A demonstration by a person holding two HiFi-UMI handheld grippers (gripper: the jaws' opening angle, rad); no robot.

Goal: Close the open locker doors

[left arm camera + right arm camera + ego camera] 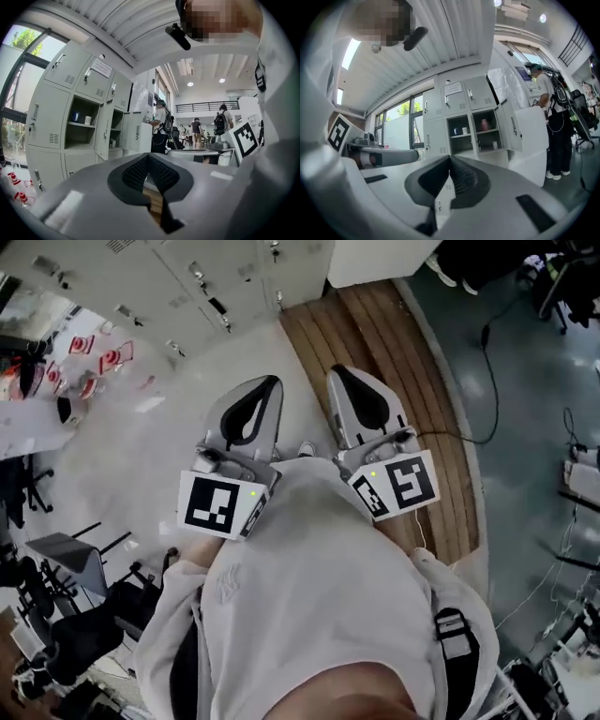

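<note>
My left tongs (pixel 148 158) and right tongs (pixel 450 160) clenched empty, well short of the open locker doors (pixel 528 133); a slammed door could strike the nearby person (pixel 555 124).

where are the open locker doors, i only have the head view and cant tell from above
observer: the right gripper view shows two open compartments side by side in the middle row, with a door swung out at their right.
operator: anything inside
observer: two cups on the left one's shelf, a pink bottle in the right one.
operator: anyone in the way
observer: a person stands just right of that open door.
</note>
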